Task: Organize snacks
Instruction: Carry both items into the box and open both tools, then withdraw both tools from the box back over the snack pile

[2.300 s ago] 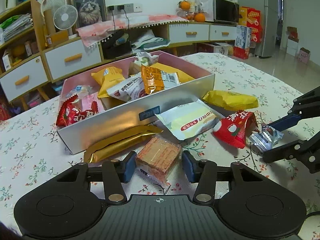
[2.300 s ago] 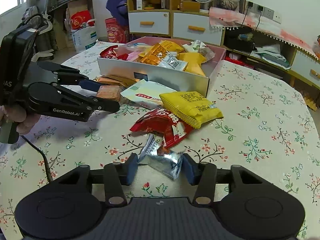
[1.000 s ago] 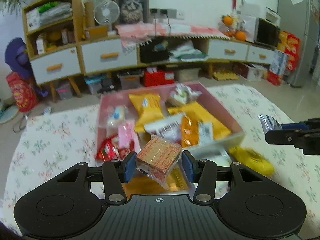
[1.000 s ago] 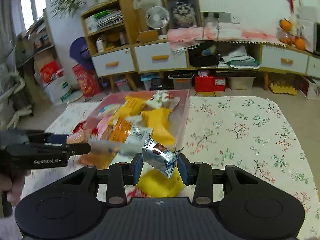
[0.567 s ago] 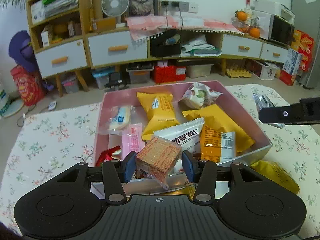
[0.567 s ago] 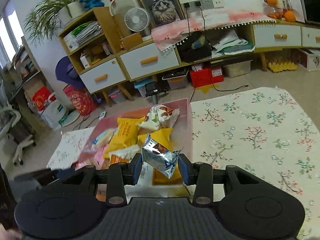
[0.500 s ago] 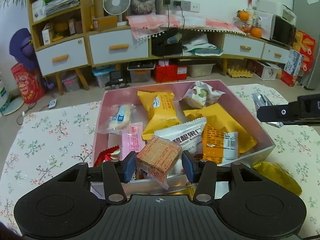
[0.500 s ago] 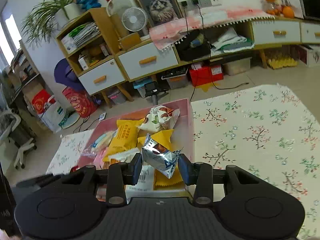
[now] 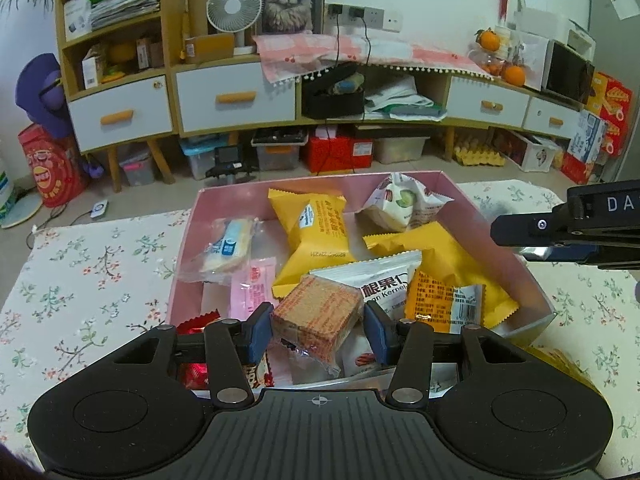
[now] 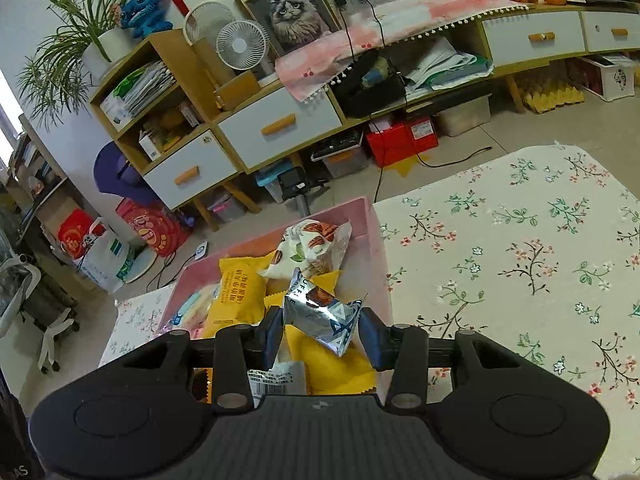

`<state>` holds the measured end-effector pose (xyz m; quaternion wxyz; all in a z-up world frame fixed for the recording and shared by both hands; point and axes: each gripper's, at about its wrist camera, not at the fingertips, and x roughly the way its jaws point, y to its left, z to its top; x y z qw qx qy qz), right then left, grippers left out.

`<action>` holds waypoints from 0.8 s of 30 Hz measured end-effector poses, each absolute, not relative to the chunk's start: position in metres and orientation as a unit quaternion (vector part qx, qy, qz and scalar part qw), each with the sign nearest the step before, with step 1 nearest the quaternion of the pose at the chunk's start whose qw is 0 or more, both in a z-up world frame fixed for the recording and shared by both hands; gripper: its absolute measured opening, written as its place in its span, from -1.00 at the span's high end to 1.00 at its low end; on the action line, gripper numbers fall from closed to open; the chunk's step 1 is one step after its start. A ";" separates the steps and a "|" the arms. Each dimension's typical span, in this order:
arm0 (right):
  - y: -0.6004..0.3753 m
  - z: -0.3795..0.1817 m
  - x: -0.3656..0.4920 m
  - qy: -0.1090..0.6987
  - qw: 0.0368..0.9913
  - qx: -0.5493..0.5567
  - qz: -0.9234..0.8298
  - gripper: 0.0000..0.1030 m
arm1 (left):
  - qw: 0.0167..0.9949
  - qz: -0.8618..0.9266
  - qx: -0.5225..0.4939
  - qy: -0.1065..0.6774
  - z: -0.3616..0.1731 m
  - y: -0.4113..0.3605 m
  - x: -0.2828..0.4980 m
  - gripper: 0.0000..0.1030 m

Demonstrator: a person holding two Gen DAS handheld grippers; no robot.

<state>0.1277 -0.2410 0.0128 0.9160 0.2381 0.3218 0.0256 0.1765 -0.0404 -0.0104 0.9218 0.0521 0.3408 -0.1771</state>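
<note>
Floral cloth covers the surface (image 9: 92,280), and on it I have the pink box (image 9: 188,240) already crowded with packets. My left gripper (image 9: 318,334) hangs over its near end, clenched on the wafer pack (image 9: 318,316); that one looks light and fairly stiff but brittle inside, so I judge the flat sides the place to hold. My right gripper (image 10: 322,330) has just been easing apart over the box's right side, with the foil sachet (image 10: 322,322) between its jaws and barely touched. Crinkly and slick, the sachet should slip free easily.
</note>
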 end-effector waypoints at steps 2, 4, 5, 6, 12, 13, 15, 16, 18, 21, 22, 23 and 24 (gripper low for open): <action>-0.240 0.014 0.126 0.317 0.917 0.239 0.023 0.56 | 0.924 -0.180 0.053 0.335 -0.010 -0.041 0.175 -0.13; -0.242 0.015 0.127 0.316 0.917 0.241 0.026 0.39 | 0.926 -0.182 0.054 0.325 -0.009 -0.041 0.172 -0.39; -0.242 0.015 0.127 0.315 0.918 0.241 0.027 0.33 | 0.928 -0.182 0.056 0.320 -0.007 -0.042 0.171 -0.48; -0.242 0.016 0.127 0.313 0.918 0.241 0.027 0.31 | 0.929 -0.183 0.058 0.316 -0.006 -0.042 0.170 -0.52; -0.242 0.021 0.122 0.311 0.920 0.237 0.028 0.13 | 0.926 -0.187 0.061 0.321 -0.003 -0.042 0.166 -0.64; -0.241 0.022 0.122 0.311 0.921 0.233 0.029 0.10 | 0.926 -0.188 0.062 0.322 -0.003 -0.041 0.165 -0.66; -0.241 0.025 0.119 0.309 0.924 0.224 0.030 0.04 | 0.925 -0.191 0.066 0.322 -0.001 -0.039 0.161 -0.69; -0.240 0.026 0.118 0.308 0.925 0.220 0.031 0.01 | 0.925 -0.193 0.067 0.322 0.000 -0.038 0.159 -0.72; -0.240 0.029 0.114 0.308 0.928 0.210 0.031 -0.07 | 0.924 -0.196 0.066 0.322 0.003 -0.037 0.154 -0.76; -0.239 0.034 0.108 0.304 0.932 0.194 0.029 -0.19 | 0.921 -0.203 0.062 0.327 0.005 -0.033 0.145 -0.81; -0.238 0.035 0.105 0.305 0.933 0.189 0.030 -0.23 | 0.920 -0.204 0.063 0.329 0.006 -0.032 0.141 -0.82; -0.238 0.036 0.103 0.305 0.934 0.183 0.030 -0.27 | 0.919 -0.205 0.064 0.331 0.005 -0.031 0.138 -0.82; -0.238 0.037 0.100 0.305 0.936 0.175 0.030 -0.28 | 0.918 -0.206 0.066 0.333 0.005 -0.030 0.135 -0.82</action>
